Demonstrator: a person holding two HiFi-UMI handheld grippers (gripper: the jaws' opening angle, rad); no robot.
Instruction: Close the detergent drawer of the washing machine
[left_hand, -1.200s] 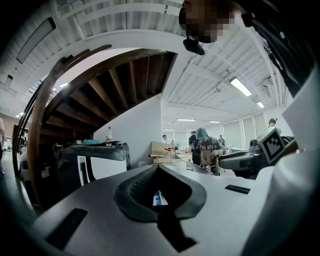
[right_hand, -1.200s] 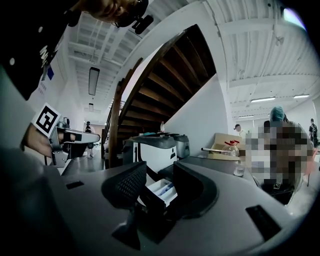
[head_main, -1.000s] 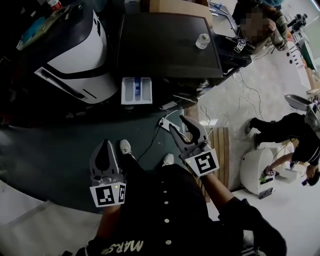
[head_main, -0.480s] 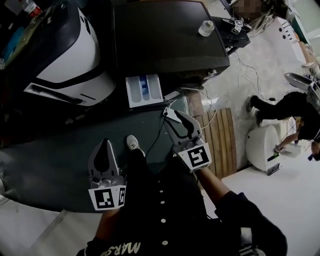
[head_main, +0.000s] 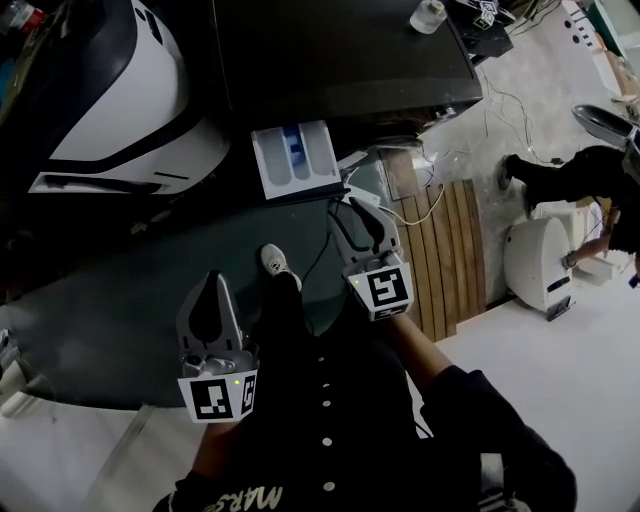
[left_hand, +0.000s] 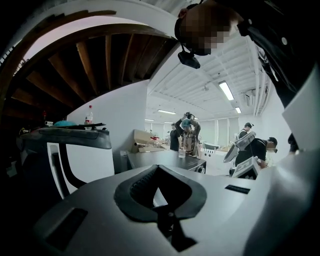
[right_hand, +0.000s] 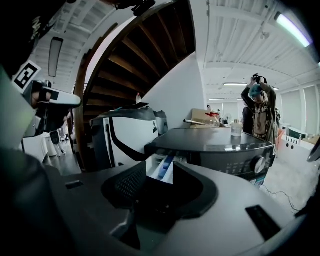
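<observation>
Two hand-held grippers are short of the dark grey washing machine (head_main: 340, 60). The right gripper (head_main: 352, 210) has its jaws parted and empty, while the left gripper (head_main: 210, 280), further back, has its jaws pressed together on nothing. Just ahead of the right gripper's tips, untouched, the white plastic detergent drawer (head_main: 293, 160) with a blue insert juts out of the machine's front; it probably slides lightly and stiffly on its runners, so a flat push on its front face should serve better than any grip.
</observation>
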